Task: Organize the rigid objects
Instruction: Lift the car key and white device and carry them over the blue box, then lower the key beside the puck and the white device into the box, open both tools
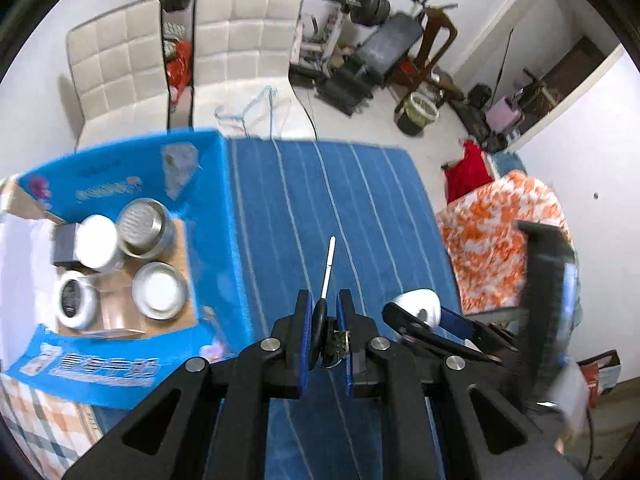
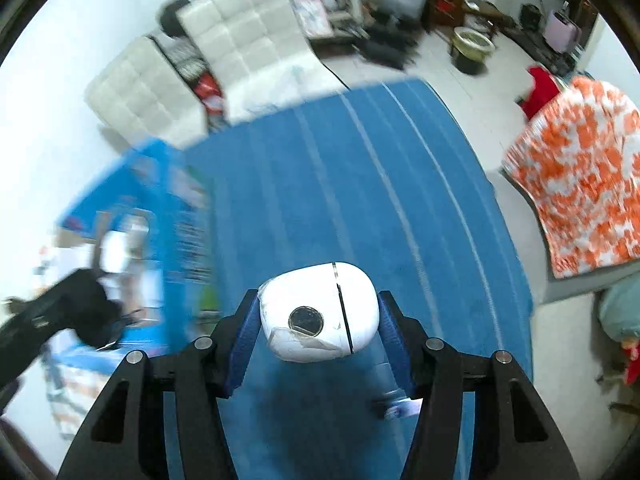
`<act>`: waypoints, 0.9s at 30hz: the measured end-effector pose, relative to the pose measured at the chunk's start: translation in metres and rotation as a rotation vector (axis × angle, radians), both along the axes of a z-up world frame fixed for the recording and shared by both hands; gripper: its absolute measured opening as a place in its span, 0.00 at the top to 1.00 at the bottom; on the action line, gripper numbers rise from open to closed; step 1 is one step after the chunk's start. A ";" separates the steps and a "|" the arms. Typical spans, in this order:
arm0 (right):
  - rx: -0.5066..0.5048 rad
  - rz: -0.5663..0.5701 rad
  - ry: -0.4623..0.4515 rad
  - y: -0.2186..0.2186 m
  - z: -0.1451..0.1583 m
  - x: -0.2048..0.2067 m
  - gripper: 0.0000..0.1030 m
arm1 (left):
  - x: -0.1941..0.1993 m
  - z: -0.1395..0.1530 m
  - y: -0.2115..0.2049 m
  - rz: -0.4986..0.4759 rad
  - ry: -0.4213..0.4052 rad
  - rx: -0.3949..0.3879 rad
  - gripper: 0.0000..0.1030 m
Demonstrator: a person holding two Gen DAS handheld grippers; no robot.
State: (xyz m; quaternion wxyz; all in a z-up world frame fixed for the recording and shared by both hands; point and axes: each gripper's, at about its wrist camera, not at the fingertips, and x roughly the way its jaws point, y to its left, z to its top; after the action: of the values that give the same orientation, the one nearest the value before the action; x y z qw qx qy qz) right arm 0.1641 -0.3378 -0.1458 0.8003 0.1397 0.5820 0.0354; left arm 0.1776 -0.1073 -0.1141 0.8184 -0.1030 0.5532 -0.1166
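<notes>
My left gripper (image 1: pixel 325 310) is shut on a key (image 1: pixel 327 270) with a black head and a silver blade pointing forward, held above the blue striped cloth (image 1: pixel 304 200). My right gripper (image 2: pixel 318 312) is shut on a white rounded case (image 2: pixel 318 312) with a round metal disc on its face; it also shows in the left wrist view (image 1: pixel 418 304). An open blue cardboard box (image 1: pixel 208 216) stands at the left and holds round tins (image 1: pixel 146 226), a white lid and a tape roll (image 1: pixel 76 300). The right wrist view is blurred by motion.
Two white padded chairs (image 1: pixel 244 52) stand beyond the table. Gym equipment (image 1: pixel 372 44) and a bin (image 1: pixel 418 114) are on the floor behind. An orange and white patterned cloth (image 1: pixel 500 236) lies at the right. A checked cloth (image 1: pixel 36 424) lies under the box.
</notes>
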 end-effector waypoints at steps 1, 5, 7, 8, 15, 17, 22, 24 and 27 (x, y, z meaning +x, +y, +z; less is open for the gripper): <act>0.022 0.020 -0.028 0.009 0.017 -0.004 0.42 | -0.004 0.012 0.010 0.007 -0.021 -0.003 0.90; 0.095 0.093 -0.054 0.062 0.049 -0.017 0.42 | -0.016 0.047 0.054 0.035 -0.073 0.019 0.90; 0.115 0.128 -0.047 0.091 0.048 -0.018 0.42 | -0.023 0.054 0.088 0.075 -0.076 0.039 0.90; 0.125 0.149 -0.035 0.106 0.043 -0.018 0.42 | -0.025 0.054 0.101 0.094 -0.072 0.051 0.90; 0.113 0.217 0.046 0.196 0.007 -0.023 0.42 | -0.042 0.015 0.210 0.263 0.040 0.063 0.90; 0.095 0.221 0.067 0.211 -0.004 -0.019 0.42 | -0.042 0.000 0.228 0.285 0.070 0.069 0.90; 0.053 0.217 0.119 0.230 -0.030 -0.004 0.42 | -0.031 -0.041 0.252 0.300 0.149 0.054 0.90; 0.040 0.218 0.137 0.237 -0.040 -0.002 0.42 | -0.030 -0.056 0.254 0.291 0.178 0.050 0.90; 0.013 0.219 0.166 0.248 -0.056 0.003 0.42 | -0.024 -0.076 0.253 0.270 0.221 0.055 0.90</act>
State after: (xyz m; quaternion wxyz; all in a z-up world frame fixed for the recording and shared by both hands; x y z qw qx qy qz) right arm 0.1672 -0.0896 -0.2015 0.7397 0.0828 0.6578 0.1148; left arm 0.1537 0.1458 -0.1906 0.7634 -0.1661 0.6238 0.0218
